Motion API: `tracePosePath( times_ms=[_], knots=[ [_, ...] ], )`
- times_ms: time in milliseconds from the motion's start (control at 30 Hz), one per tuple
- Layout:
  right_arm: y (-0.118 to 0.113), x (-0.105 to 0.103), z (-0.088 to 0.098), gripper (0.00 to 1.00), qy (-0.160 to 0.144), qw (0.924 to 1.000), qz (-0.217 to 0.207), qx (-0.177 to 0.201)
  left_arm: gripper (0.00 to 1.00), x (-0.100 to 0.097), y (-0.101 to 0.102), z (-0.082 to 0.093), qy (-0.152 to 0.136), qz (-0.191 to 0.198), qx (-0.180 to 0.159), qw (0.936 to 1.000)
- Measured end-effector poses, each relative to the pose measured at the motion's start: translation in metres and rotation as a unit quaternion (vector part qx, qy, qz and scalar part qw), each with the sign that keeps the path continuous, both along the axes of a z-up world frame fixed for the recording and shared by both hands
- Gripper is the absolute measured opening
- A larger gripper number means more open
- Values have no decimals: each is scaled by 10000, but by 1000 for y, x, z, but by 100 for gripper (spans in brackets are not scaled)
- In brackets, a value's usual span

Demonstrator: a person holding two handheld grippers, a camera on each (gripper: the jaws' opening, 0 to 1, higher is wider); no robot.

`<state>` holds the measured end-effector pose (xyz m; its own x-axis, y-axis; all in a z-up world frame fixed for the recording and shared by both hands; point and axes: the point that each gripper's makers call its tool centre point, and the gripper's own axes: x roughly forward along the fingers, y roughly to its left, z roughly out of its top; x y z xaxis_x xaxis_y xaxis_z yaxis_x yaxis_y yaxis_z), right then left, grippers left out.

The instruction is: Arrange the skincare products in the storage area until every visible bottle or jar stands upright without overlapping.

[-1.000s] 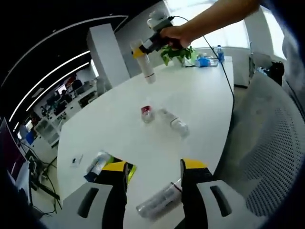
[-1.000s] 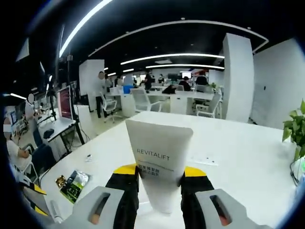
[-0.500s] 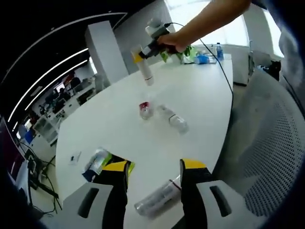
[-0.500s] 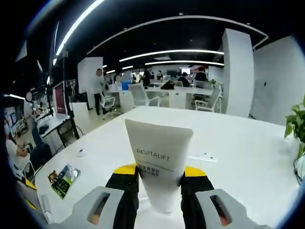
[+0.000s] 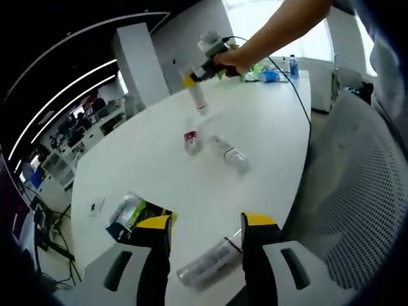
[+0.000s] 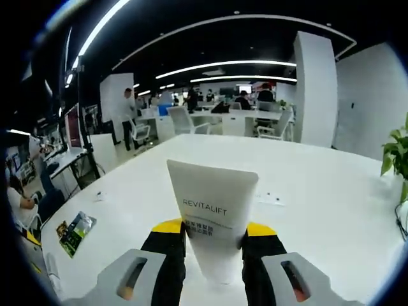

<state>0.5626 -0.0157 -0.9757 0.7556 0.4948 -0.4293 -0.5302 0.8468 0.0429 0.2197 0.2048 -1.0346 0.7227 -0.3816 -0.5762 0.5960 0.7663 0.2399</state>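
Your right gripper (image 6: 213,245) has its fingers clamped on a white tube (image 6: 212,213) marked REVITALIFT, held low in the centre of the right gripper view — its lower end is hidden between the fingers. In the left gripper view that gripper (image 5: 189,76) shows at upper centre, tube (image 5: 196,97) hanging above the white tabletop (image 5: 261,146). Your left gripper (image 5: 205,239) stands wide apart, holding nothing; a clear bottle (image 5: 207,262) lies on its side between the fingers, partly covered. Mid-frame, a small red-banded jar (image 5: 190,141) sits near another lying clear bottle (image 5: 229,153). At lower left, a green packet (image 5: 131,210) — its print is unreadable.
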Motion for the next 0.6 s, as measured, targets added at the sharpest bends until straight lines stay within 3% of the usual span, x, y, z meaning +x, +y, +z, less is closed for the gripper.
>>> tracePosePath(
  times_ms=[600],
  knots=[
    [11,17,-17,28,-201,9994,250,-88,39,-1,1,-6,163,34,17,9999]
  ],
)
